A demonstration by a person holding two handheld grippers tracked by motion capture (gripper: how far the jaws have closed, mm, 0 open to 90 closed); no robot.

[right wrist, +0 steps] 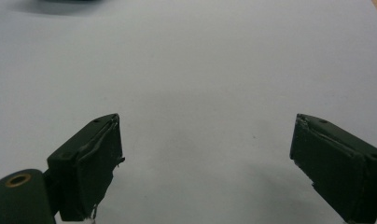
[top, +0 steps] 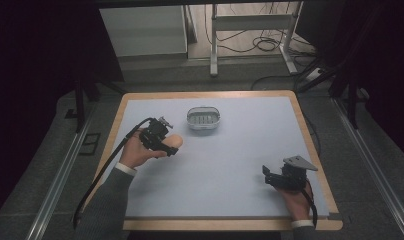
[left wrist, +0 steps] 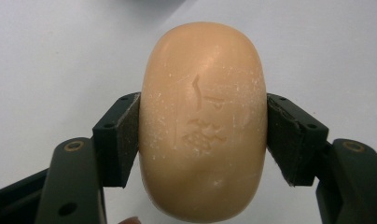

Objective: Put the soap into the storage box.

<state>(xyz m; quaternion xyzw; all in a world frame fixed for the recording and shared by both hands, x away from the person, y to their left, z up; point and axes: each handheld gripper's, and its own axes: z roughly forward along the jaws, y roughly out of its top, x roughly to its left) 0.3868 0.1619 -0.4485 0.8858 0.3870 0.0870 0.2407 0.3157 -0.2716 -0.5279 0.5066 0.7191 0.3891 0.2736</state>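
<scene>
soap: peach-tan, flecked with white — a faint stamped mark is seen on its face
dish: silver-grey, ribbed floor
mat: pale blue-grey, plain
table: light wood rim
left gripper: black
right gripper: black — grey plate on top

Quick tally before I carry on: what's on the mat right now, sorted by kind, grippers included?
Soap bar, held in the left gripper: 1
Metal soap dish, further back on the mat: 1
Grippers: 2, the left gripper shut on the soap bar, the right gripper open with nothing between its jaws
Total: 4
</scene>
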